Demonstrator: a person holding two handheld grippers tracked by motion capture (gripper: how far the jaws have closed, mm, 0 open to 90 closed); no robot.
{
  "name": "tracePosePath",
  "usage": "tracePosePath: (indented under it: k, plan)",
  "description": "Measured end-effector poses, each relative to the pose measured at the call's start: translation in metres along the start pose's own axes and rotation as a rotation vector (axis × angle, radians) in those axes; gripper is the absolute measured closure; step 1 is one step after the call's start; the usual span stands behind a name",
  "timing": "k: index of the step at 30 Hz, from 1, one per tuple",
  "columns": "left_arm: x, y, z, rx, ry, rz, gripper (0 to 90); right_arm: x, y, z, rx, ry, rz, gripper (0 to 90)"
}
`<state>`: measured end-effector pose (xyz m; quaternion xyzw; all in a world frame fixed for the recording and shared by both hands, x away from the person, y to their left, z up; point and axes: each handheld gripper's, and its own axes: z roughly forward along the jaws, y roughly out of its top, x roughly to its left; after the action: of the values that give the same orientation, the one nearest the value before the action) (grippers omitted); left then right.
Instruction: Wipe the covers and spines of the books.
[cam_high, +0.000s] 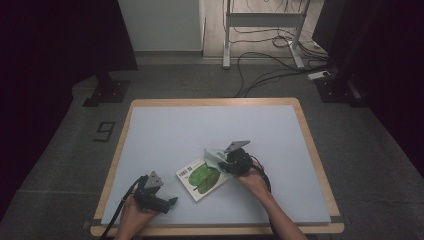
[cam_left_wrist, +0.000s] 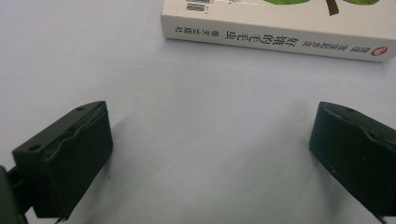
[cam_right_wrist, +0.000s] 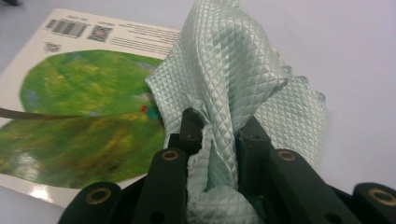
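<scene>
My right tongs clamp the pale green cloth over the book near the tabletop's front edge; left tongs gape idle. Dragging could shove the unpinned book.

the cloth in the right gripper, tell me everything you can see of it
The cloth is pale mint green, with a quilted diamond weave and a slight sheen. It is bunched and folded, pinched between the jaws of the right gripper and standing up from them. It sits over the corner of the book, above its green cover.
</scene>
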<state>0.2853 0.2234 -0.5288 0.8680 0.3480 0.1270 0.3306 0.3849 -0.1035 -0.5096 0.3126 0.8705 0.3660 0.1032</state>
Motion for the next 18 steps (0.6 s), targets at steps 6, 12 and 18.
tracePosePath:
  k: [6,12,18]
  plan:
    - [0.000,0.000,0.000,0.001,-0.001,0.000,0.0,-0.009,-0.004,-0.005,0.006,-0.033,0.022,74.6]
    - [0.000,0.000,0.000,0.000,0.000,0.000,0.0,-0.013,-0.001,-0.003,0.008,-0.047,0.022,74.6]
    - [0.000,0.000,0.000,0.001,-0.001,0.000,0.0,-0.015,0.006,0.004,0.012,-0.059,0.022,74.6]
